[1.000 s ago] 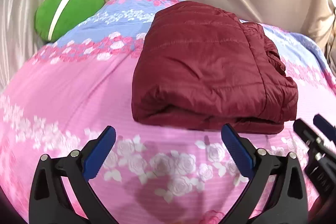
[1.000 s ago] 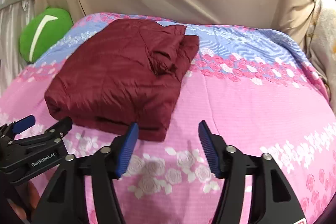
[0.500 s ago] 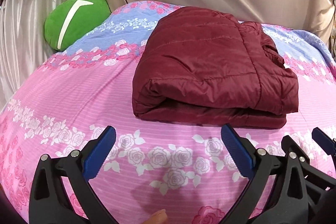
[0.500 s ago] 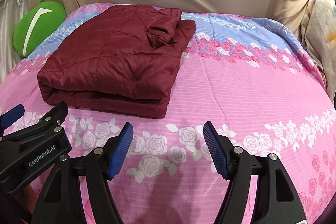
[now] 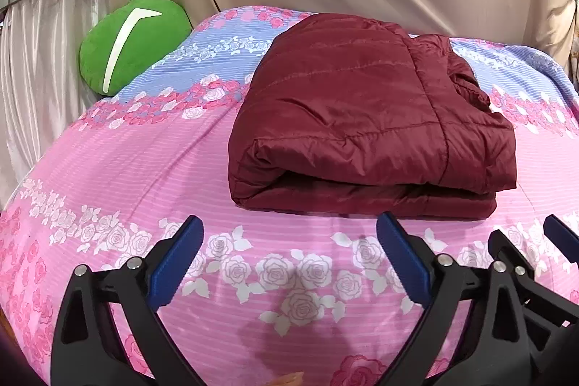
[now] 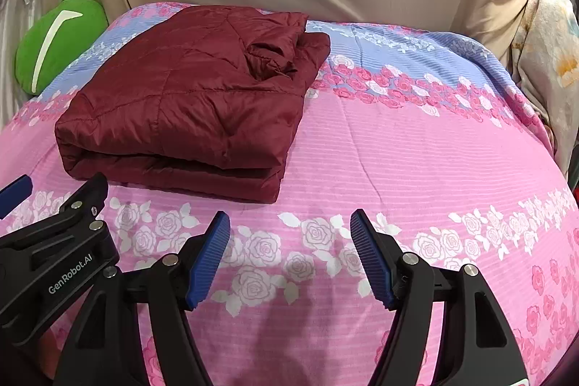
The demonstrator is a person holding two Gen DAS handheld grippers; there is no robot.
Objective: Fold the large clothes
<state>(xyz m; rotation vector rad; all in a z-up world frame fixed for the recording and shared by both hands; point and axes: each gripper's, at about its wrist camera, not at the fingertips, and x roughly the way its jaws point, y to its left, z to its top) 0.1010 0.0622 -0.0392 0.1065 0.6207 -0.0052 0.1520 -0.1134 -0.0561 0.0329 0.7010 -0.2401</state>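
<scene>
The maroon jacket (image 5: 369, 118) lies folded in a neat stack on the far left of the bed (image 6: 416, 151). Left gripper (image 5: 289, 259) and right gripper (image 6: 289, 252) hover near, jaws wide, holding nothing. Folding looks finished; at most 1 final tidy remains.

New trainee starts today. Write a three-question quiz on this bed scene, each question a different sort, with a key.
1. True or false: the jacket lies folded on the bedspread.
2. Which holds cloth? A) left gripper B) right gripper C) neither
3. Fill in: the cushion by the bed's far left corner is ____ in colour.

Key:
1. True
2. C; both are open and short of the jacket
3. green
</scene>
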